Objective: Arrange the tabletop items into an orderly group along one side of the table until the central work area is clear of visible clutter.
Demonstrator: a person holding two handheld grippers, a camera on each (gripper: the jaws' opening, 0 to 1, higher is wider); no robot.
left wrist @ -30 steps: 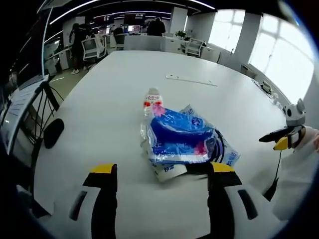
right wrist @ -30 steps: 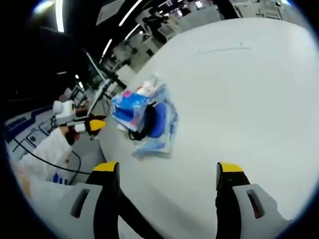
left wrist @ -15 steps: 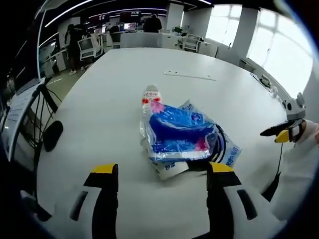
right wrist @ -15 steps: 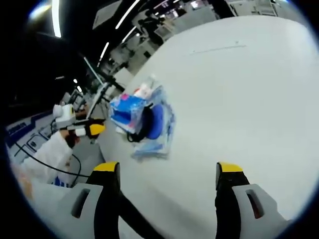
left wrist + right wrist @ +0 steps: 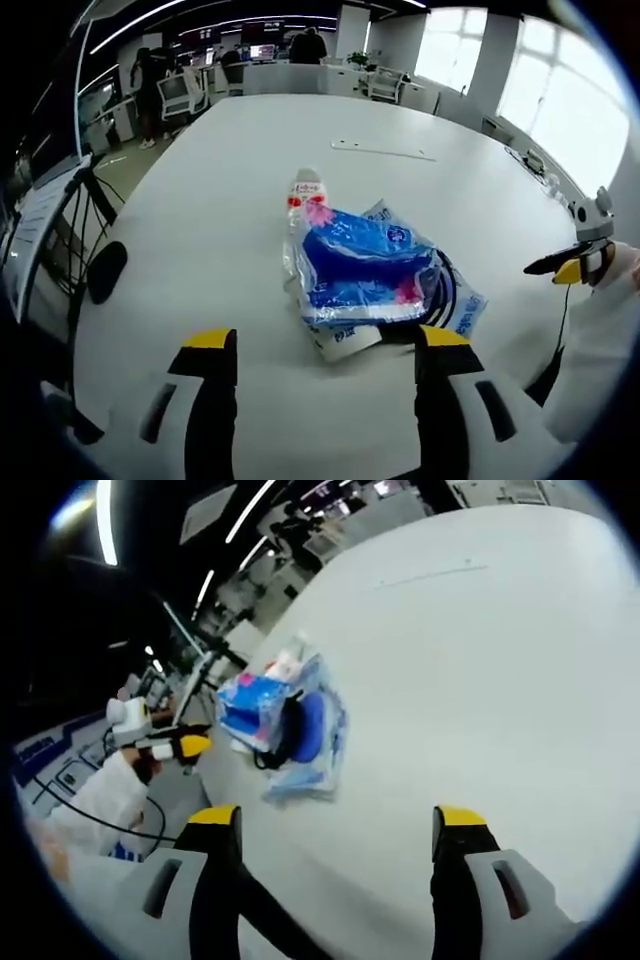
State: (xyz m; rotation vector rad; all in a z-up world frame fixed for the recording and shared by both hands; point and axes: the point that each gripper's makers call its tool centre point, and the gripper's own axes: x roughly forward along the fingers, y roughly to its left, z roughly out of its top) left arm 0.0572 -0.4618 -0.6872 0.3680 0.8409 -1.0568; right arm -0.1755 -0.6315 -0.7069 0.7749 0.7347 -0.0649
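Although both your grippers, left gripper [image 5: 325, 350] and right gripper [image 5: 335, 825], stand spread and empty, the crinkled blue plastic packs [image 5: 365, 270], a capped bottle [image 5: 303, 197] and a black cable [image 5: 440, 290] lie bunched near the table [image 5: 220, 200] edge; the smooth white centre looks largely clear.

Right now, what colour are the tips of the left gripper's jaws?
Yellow tips on black jaws of the left gripper, clearest in the left gripper view.
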